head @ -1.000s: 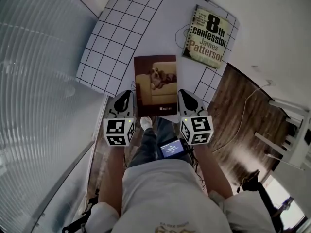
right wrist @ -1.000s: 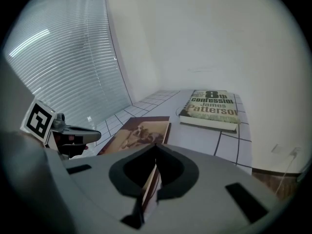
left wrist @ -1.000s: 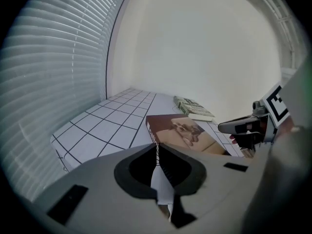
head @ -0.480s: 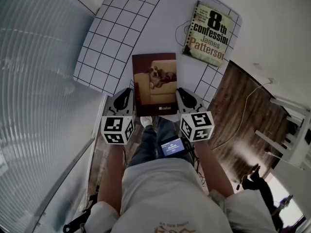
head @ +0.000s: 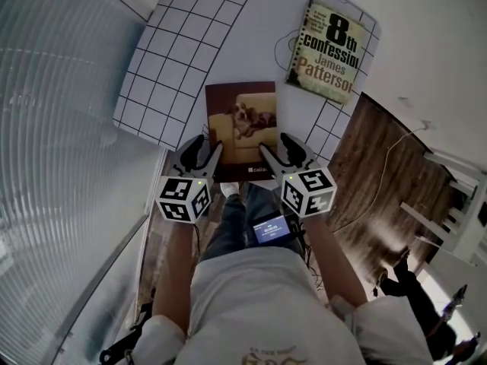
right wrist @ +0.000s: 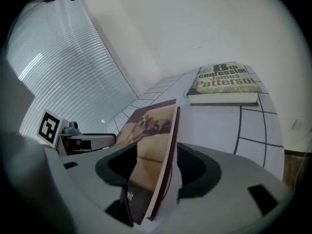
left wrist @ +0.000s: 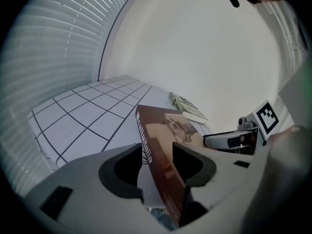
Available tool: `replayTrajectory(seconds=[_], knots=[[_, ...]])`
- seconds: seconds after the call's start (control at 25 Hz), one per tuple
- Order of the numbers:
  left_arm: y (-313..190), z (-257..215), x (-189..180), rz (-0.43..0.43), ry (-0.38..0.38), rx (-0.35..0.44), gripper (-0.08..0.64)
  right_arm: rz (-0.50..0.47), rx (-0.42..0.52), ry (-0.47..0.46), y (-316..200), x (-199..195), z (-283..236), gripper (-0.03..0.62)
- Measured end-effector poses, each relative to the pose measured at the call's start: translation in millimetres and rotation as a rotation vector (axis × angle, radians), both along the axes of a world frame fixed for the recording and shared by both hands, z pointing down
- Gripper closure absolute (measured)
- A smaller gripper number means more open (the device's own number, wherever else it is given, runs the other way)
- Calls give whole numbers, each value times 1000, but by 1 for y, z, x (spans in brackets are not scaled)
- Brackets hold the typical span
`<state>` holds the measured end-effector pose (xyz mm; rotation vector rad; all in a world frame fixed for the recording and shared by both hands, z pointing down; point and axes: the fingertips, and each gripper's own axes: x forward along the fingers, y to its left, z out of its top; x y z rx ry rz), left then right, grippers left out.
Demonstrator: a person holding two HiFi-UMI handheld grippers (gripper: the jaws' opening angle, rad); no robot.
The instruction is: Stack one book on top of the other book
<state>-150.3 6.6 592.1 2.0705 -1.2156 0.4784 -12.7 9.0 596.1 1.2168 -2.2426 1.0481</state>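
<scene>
A brown book with a dog on a sofa on its cover [head: 242,128] lies on the white gridded mat [head: 163,59], its near end at the table's front edge. My left gripper [head: 205,152] stands at its near left corner. My right gripper [head: 278,150] stands at its near right corner. Both sets of jaws are opening, each with the book's edge between them, pads not pressing. The left gripper view shows the spine [left wrist: 165,155] inside my left gripper [left wrist: 158,167]. In the right gripper view the cover's edge [right wrist: 163,145] lies inside my right gripper [right wrist: 156,172]. The second book, "8th Confession" [head: 329,50], lies flat at the far right.
White window blinds [head: 53,143] fill the left side. Wooden floor [head: 377,196] with a thin cable [head: 396,152] lies right of the table. A small lit screen [head: 270,230] sits at the person's waist, with legs and a shoe below the table edge.
Both grippers' jaws have gone from shut to spread apart at the brown book's near corners. The book has stayed about where it was.
</scene>
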Motion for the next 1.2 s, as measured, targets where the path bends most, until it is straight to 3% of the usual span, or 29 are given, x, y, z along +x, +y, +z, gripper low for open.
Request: replayTrajectory(seconds=[0.2,0.28,0.52,1.2], knots=[[1,5,2,21,-23,-16,370,-23,-22,16,0,-4,6,346],[1,5,6,38,-30,-21,401,-39,-35,6,1,-8,7,414],[0,4,7,30,-3,-58,413,-36,-62,-19,1,-8,8,417],[0,0,7,37,-33,-49,416,-12,-54,-30,2,-6,-2,439]])
